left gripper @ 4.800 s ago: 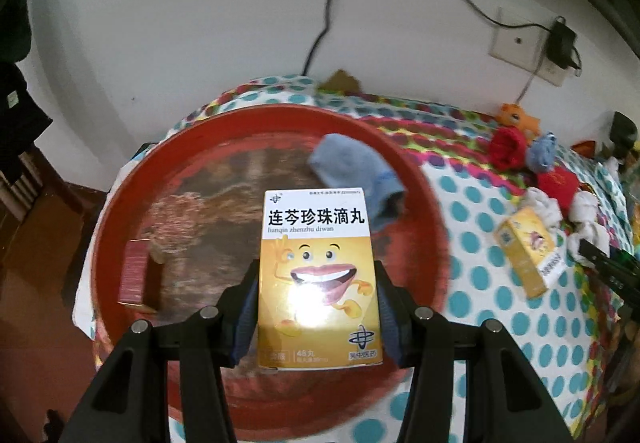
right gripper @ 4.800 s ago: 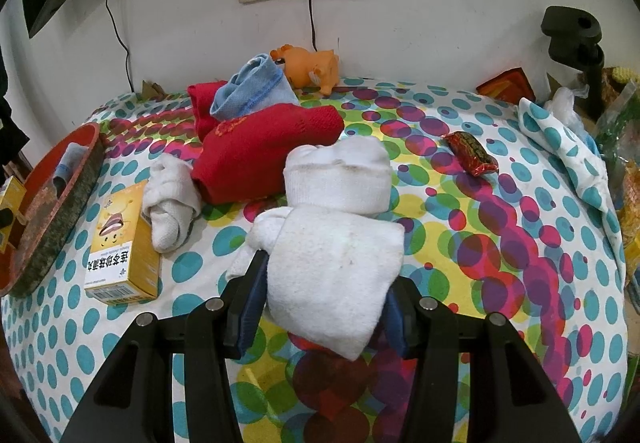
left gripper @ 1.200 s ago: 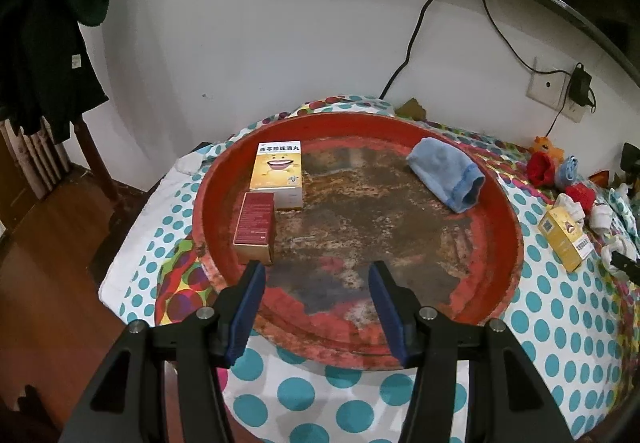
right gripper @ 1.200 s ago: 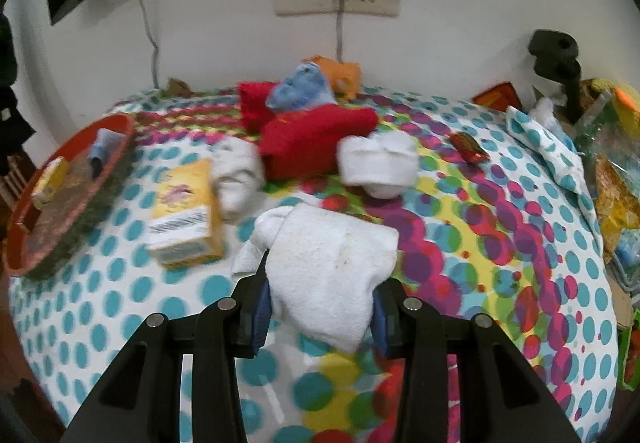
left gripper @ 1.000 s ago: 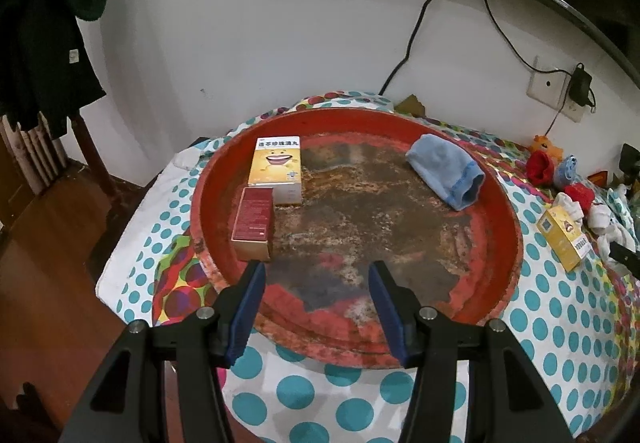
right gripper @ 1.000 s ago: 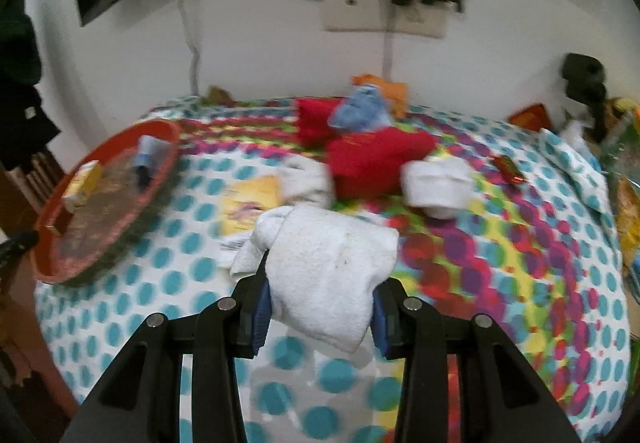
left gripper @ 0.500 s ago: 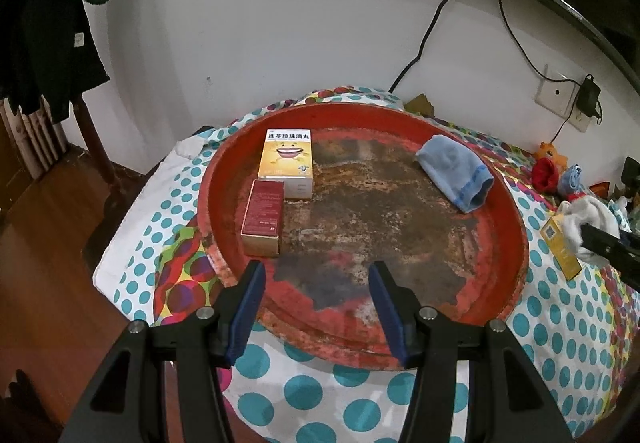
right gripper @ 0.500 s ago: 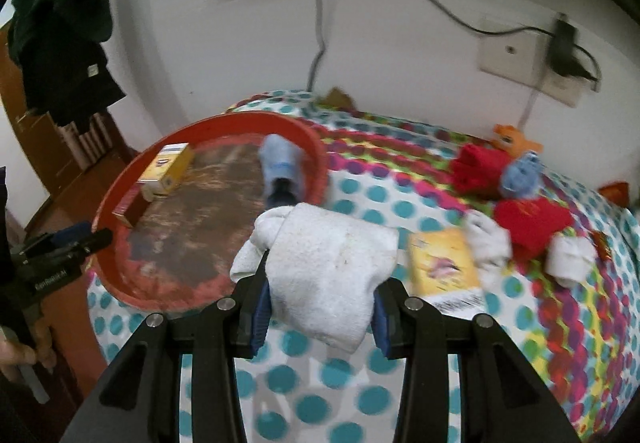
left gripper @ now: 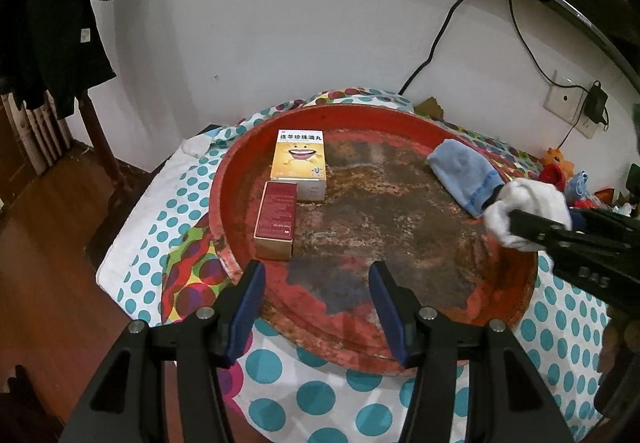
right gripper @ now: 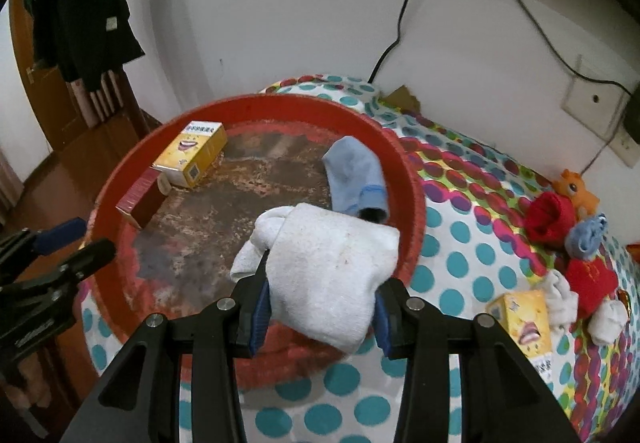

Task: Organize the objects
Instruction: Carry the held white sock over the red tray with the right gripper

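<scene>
While the right tool [right gripper: 318, 307] grips a stained white sock [right gripper: 328, 271] over the red tray's [right gripper: 408, 179] near rim, the left tool [left gripper: 316, 283] hangs open, empty; the yellow box [left gripper: 299, 159] reads "连芩珍珠滴丸".

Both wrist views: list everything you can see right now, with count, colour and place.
Tray: one, red, rusty floor, at the table's near end.
Yellow box: two; one in the tray's far left, one on the cloth outside it.
Red box: one, in the tray beside the yellow one.
Blue sock: one in the tray; another rolled among the pile.
White sock: one carried; two more by the outside box.
Red socks: two, far end.
Orange toy: one, by the wall.
Tablecloth: one, dotted.
Left hand-held gripper: open, holding nothing.
Right hand-held gripper: shut on the white sock, above the tray.
</scene>
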Demonstrator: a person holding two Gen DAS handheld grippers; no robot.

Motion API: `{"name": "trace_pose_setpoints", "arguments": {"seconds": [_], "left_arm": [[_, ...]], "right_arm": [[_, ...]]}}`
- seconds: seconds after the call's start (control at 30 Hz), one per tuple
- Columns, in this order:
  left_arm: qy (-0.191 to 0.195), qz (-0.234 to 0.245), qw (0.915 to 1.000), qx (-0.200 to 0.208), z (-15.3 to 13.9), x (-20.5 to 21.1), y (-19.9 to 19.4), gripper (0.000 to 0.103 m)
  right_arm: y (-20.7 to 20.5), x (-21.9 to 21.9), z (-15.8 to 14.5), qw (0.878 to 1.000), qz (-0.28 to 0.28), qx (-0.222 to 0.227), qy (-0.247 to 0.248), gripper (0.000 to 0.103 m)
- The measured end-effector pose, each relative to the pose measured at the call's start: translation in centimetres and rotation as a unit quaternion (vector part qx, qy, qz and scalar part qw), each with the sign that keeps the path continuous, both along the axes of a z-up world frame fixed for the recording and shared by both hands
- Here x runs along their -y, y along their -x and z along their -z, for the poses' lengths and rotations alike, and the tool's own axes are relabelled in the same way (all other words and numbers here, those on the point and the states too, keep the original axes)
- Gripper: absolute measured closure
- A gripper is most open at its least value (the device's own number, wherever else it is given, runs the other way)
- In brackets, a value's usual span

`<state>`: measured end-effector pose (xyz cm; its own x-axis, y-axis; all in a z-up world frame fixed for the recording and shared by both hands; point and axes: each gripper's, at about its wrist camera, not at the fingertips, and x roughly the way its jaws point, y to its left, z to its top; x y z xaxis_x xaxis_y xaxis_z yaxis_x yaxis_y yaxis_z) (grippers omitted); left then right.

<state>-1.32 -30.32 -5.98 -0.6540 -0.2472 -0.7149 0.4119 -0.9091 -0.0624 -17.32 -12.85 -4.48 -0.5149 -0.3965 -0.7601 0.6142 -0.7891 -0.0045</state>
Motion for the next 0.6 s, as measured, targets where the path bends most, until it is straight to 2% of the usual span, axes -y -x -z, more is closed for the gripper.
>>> {"name": "trace_pose_setpoints", "arguments": {"seconds": [0.6], "left_arm": [[0.001, 0.007, 0.9999, 0.008, 0.4, -0.2, 0.4, 0.048]], "right_arm": [[1.6, 2.5, 3.1, 0.999, 0.005, 0.005, -0.037, 0.063]]}}
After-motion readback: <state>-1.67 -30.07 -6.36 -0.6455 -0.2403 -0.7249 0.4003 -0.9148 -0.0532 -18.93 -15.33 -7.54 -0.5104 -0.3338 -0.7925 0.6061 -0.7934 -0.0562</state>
